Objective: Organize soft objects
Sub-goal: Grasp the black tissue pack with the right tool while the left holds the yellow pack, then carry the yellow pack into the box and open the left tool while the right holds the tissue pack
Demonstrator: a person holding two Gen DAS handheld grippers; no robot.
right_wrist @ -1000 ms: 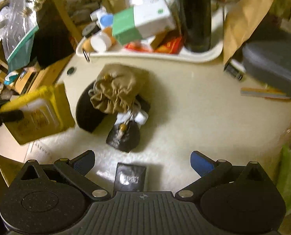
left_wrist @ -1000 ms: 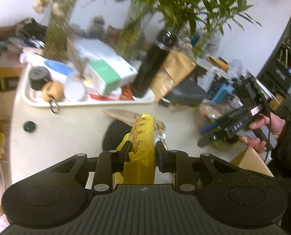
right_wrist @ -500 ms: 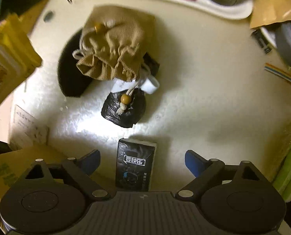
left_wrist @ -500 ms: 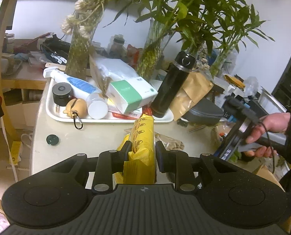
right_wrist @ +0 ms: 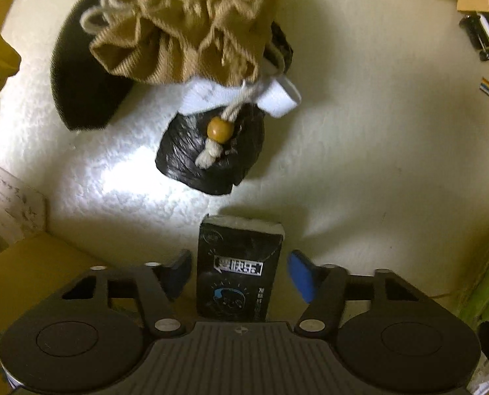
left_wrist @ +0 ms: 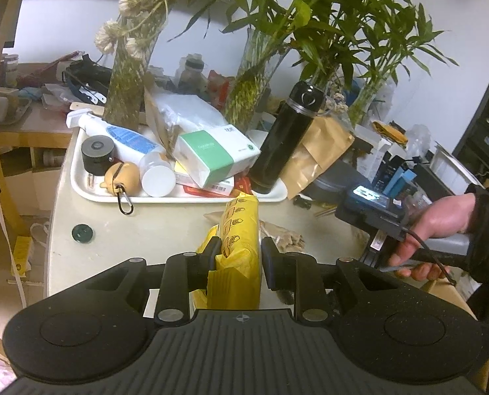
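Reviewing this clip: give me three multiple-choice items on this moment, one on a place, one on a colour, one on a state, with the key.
1. Where is the black tissue pack?
A. in the tray
B. between the right gripper's open fingers
C. under the tan pouch

2. What colour is the packet in the left gripper?
A. yellow
B. green
C. white

3. How is the tan drawstring pouch?
A. hanging from a gripper
B. lying on the table, untouched
C. inside a box

Key: B, a gap shows beside each blue pad; A, yellow wrapper clamped between the pads; B, it lies free of both grippers.

Pouch behind bundle; packet nearest.
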